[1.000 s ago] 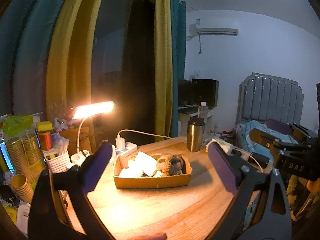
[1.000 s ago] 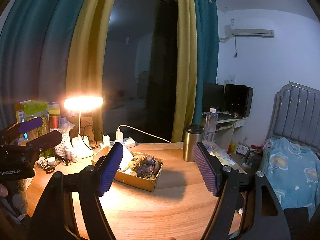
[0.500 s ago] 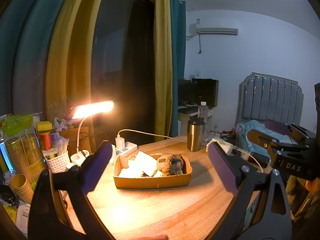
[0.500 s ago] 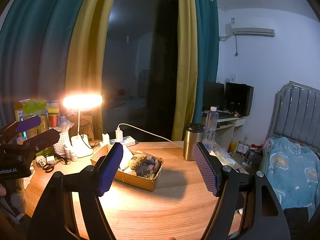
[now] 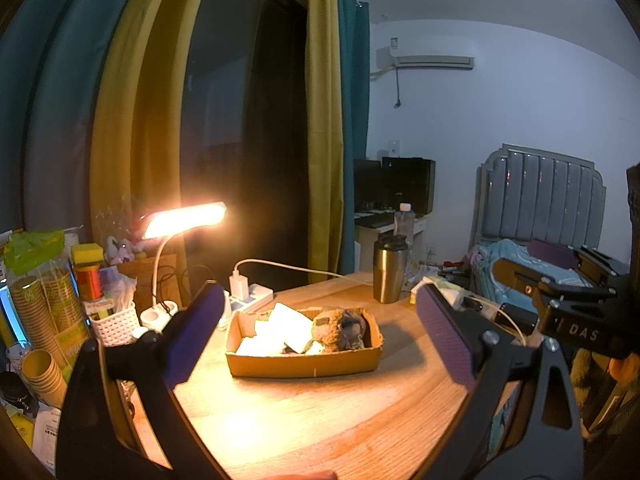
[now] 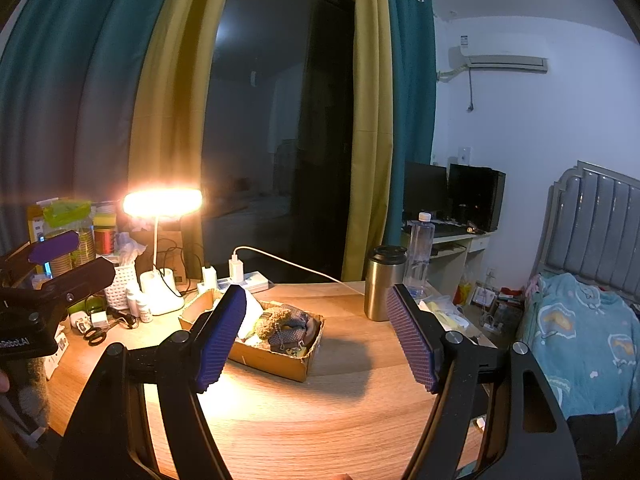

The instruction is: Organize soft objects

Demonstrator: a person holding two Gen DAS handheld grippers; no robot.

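A shallow cardboard box (image 5: 304,362) (image 6: 276,358) sits on the round wooden table (image 5: 320,420). It holds a brown plush toy (image 5: 336,326) (image 6: 272,320), a grey patterned soft piece (image 6: 294,330) and white soft items (image 5: 284,326). My left gripper (image 5: 320,336) is open and empty, held above the table in front of the box. My right gripper (image 6: 316,336) is open and empty, also short of the box. Each gripper shows at the edge of the other's view (image 5: 560,280) (image 6: 60,264).
A lit desk lamp (image 5: 184,220) stands at the left rear with a power strip (image 5: 250,294) and cable. A steel tumbler (image 5: 390,268) (image 6: 382,284) stands behind the box. Cups, a white basket (image 5: 114,324) and clutter crowd the left. A bed (image 6: 580,320) lies right.
Both grippers have barely moved; the view drifts slightly. The box and its contents are as before.
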